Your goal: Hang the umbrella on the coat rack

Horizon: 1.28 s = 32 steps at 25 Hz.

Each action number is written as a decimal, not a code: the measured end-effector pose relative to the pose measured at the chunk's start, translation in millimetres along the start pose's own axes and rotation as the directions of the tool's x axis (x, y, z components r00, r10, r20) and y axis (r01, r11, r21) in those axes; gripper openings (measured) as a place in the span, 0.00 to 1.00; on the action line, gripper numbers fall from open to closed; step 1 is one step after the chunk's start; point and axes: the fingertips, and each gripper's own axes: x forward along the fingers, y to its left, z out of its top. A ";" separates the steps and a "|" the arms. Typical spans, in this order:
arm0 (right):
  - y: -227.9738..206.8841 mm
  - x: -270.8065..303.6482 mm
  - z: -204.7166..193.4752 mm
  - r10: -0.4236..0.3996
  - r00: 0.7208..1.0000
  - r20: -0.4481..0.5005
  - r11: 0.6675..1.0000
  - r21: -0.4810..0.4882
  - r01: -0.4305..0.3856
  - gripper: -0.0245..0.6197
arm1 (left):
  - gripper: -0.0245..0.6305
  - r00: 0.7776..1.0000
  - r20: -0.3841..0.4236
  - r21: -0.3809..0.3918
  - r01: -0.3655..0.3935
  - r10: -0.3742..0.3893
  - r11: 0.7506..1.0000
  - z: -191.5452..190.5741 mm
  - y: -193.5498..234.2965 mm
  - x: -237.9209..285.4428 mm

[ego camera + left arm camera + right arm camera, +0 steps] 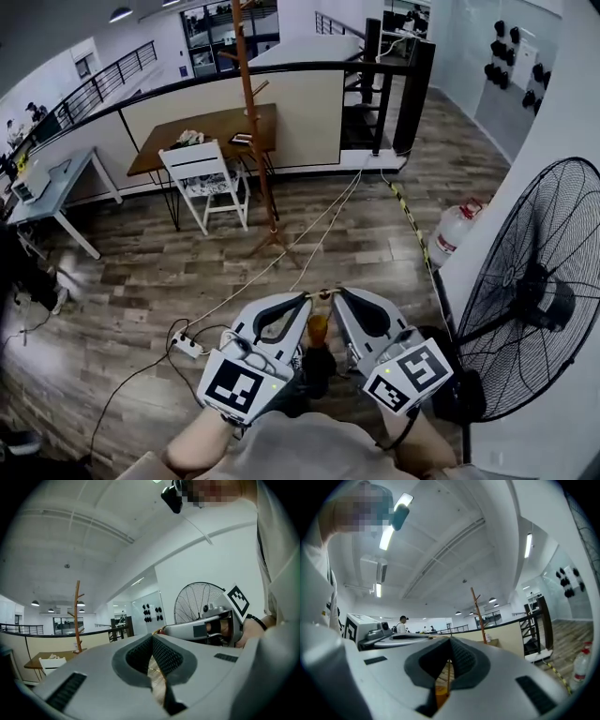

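Down low in front of the person, the left gripper (307,298) and the right gripper (340,293) lean in nose to nose, tips nearly touching. Each has its jaws pressed together on the thin cord loop (323,293) at the top of the umbrella (318,331). Each gripper's own view backs that up: ribbed pads closed, just a fine strand running down between them. Right under the tips sits the umbrella's orange-brown handle, upright between the two gripper bodies, with the dark folded canopy dropping away toward the person's body. The umbrella is well apart from the coat rack (252,112), a tall wooden pole with stubby pegs, standing across the plank floor (141,281) just beside a white chair (204,178) and a wooden table (211,125). White cables (319,225) run over the floor past the rack's foot toward the grippers. Off to the right, a big black fan (539,291) stands close by, and a clear water jug (452,231) sits beyond it by the wall.
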 end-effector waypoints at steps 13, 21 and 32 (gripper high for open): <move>-113.6 154.7 19.6 -0.037 0.999 -0.009 0.999 0.000 0.037 0.04 | 0.04 0.998 -0.008 -0.028 0.059 -0.059 0.998 -14.8 148.0 123.5; -160.8 279.3 31.3 -0.009 1.000 0.015 0.999 -0.031 0.010 0.04 | 0.04 0.998 0.016 -0.066 0.068 -0.067 0.995 -21.8 271.4 178.8; -196.8 370.1 30.2 0.046 0.999 0.008 0.999 -0.022 -0.045 0.04 | 0.04 0.998 0.041 -0.060 0.046 -0.043 0.997 -30.7 357.7 217.2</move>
